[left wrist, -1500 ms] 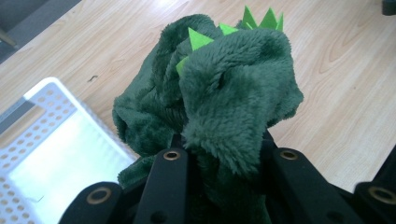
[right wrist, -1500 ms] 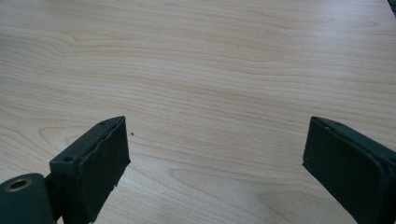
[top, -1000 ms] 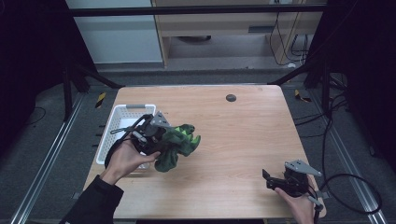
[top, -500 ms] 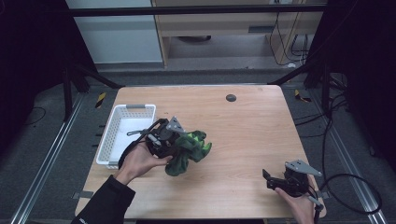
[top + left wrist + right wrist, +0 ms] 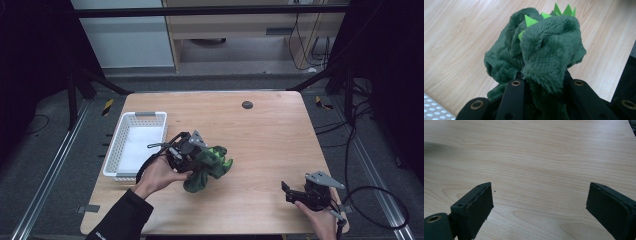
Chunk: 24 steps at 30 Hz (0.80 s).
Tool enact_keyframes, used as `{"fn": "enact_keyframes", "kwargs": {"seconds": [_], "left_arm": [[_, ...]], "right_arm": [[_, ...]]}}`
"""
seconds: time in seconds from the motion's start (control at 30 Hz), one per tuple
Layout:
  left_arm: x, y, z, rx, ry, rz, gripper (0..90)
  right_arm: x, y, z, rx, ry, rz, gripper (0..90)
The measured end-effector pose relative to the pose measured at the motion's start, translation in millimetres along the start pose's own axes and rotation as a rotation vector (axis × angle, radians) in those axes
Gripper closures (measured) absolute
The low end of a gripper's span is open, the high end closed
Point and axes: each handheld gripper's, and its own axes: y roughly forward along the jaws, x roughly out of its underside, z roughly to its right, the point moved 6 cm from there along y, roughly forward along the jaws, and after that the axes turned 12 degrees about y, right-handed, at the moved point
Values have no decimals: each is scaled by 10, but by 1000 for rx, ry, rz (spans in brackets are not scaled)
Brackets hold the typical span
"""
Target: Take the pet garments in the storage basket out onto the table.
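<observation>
My left claw (image 5: 197, 150) grips the green plush toy (image 5: 210, 167), low over the bench (image 5: 270, 130) right of the white basket (image 5: 135, 145). Setting it down remains, I judge. My right claw (image 5: 295, 192) waits wide, empty.

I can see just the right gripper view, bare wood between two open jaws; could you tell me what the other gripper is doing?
Observer: The left gripper is shut on a green plush toy near the table's middle.
Operator: Thank you. Is there a container nearby?
Observer: Yes, a white basket sits by the table's left edge, beside that hand.
Operator: Any detail on the toy?
Observer: Bright green felt spikes stick out of its darker fur.
</observation>
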Motion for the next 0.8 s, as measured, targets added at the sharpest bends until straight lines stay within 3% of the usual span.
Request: {"fn": "enact_keyframes", "kwargs": {"seconds": [0.8], "left_arm": [[-33, 456, 71, 46, -6, -18, 746]], "right_arm": [[-9, -3, 12, 2, -12, 12, 70]]}}
